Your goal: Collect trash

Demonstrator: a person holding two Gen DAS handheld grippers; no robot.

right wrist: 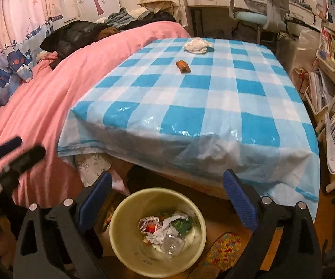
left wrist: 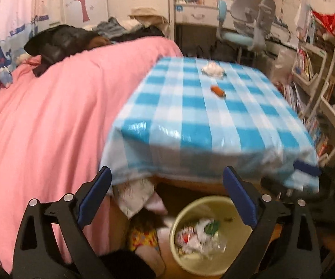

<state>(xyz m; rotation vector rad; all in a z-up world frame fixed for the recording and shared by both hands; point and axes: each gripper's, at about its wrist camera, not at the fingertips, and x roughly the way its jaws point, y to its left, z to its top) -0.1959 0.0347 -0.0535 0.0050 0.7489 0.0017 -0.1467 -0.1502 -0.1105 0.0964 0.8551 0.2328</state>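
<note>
A pale yellow bin (left wrist: 213,200) (right wrist: 125,232) stands on the floor in front of the table and holds crumpled trash (left wrist: 200,234) (right wrist: 167,230). On the blue-and-white checked tablecloth (left wrist: 190,127) (right wrist: 190,97) lie a crumpled white tissue (left wrist: 212,69) (right wrist: 197,44) and a small orange-brown wrapper (left wrist: 218,91) (right wrist: 183,66), both far back. My left gripper (left wrist: 167,172) hangs open above the bin, nothing between its fingers. My right gripper (right wrist: 167,174) is also open and empty over the bin. The left gripper (right wrist: 31,145) shows blurred at the left edge of the right wrist view.
A pink bed cover (left wrist: 51,116) (right wrist: 39,104) runs along the table's left side, with dark clothes piled at its far end. A patterned slipper (right wrist: 225,246) lies right of the bin. Book shelves (right wrist: 330,69) stand on the right, a desk chair (right wrist: 260,16) behind.
</note>
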